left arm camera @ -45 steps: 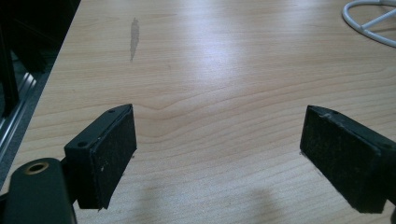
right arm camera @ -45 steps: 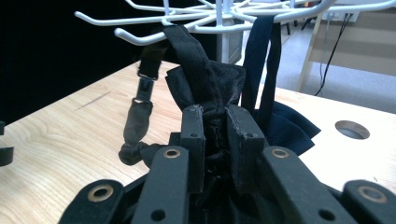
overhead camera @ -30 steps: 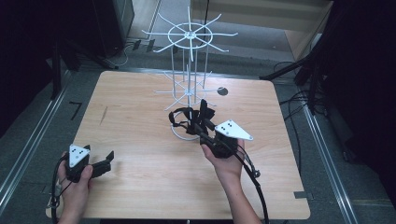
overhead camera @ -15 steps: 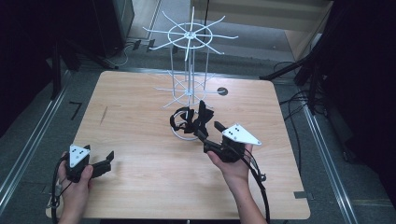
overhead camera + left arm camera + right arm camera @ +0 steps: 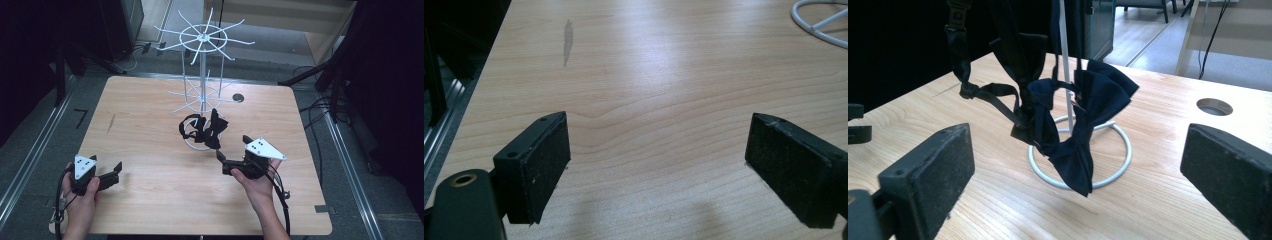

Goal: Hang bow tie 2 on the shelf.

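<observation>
The left tongs (image 5: 111, 179) rest low by the desk's (image 5: 150, 200) near left corner, wide open, holding nothing. The right tongs (image 5: 223, 161) are wide open too, pointing at the bow tie (image 5: 212, 129) hanging on the white rack (image 5: 202, 65).

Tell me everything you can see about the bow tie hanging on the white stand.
The bow tie is dark navy, of soft, slightly glossy cloth, with a black strap looping off one side. It hangs low on the white wire stand, drooping against the thin pole and over the ring base on the wooden table. Neither gripper touches it.
</observation>
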`<state>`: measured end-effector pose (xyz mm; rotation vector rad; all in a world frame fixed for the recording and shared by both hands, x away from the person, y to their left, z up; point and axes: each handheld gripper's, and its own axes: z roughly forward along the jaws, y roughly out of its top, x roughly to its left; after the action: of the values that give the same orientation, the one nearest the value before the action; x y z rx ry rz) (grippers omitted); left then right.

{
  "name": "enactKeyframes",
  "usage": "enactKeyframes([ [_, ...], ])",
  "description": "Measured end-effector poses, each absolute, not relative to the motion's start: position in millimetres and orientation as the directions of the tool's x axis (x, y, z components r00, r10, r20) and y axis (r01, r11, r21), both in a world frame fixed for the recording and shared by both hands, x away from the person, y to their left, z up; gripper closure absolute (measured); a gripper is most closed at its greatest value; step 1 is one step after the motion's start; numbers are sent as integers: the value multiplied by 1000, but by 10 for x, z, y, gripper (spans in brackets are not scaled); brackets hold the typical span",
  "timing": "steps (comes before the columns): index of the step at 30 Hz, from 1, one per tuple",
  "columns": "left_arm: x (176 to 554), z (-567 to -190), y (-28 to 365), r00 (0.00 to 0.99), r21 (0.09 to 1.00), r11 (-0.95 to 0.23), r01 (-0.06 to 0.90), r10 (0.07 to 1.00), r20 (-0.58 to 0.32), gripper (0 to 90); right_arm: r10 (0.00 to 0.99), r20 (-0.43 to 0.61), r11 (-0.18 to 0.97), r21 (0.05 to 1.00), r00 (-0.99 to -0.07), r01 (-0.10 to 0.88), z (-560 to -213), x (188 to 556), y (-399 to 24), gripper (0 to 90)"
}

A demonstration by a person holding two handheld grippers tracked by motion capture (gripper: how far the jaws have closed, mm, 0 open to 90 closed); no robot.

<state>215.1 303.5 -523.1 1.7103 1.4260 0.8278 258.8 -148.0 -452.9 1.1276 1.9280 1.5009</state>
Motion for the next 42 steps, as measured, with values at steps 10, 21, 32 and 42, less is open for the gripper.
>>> enactKeyframes([
  [10,2151,-5231,3036,169,859,-99,502,985,15,115,817,135,86,933,-560,350,-4619,2564,-1612,0],
  [21,2150,-5232,3035,167,860,-98,500,986,16,116,833,133,89,926,-537,367,-4762,2527,-1818,0],
  [32,2148,-5231,3036,167,860,-98,500,986,16,117,854,133,94,911,-502,402,-4952,2499,-2082,0],
  [42,2143,-5231,3038,169,860,-97,501,986,13,118,883,137,84,896,-450,437,-5113,2472,-2373,0],
])
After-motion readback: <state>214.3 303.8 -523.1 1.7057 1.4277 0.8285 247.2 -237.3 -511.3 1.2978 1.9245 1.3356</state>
